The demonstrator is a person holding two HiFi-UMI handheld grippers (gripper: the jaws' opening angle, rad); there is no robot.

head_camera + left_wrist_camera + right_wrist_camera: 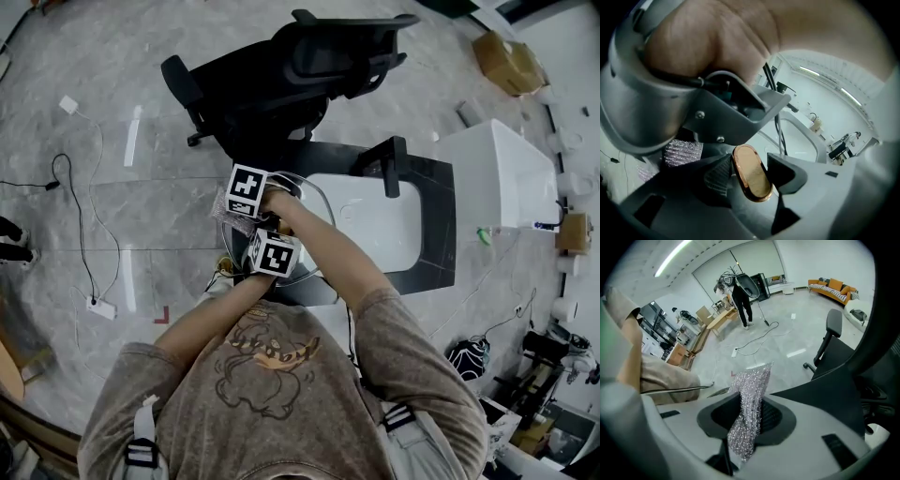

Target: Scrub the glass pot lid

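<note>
Glass pot lid (325, 208) hangs from its oval gold knob (751, 172), clamped between the left gripper's (749, 165) jaws with its long axis along them. Just left of those jaws, the right gripper (749, 416) pinches a silver mesh scrubber (751, 394). Below lie a white sink (375, 225), a black faucet (389, 164) and a dark worktop (436, 234), with an office chair (281, 75) beyond.

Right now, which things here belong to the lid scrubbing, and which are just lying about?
For the job: glass pot lid, gripped at its knob by the left gripper; silver scouring mesh, pinched in the right gripper; sink; faucet.

Just lying about: office chair; cardboard box; power strip on the floor.
</note>
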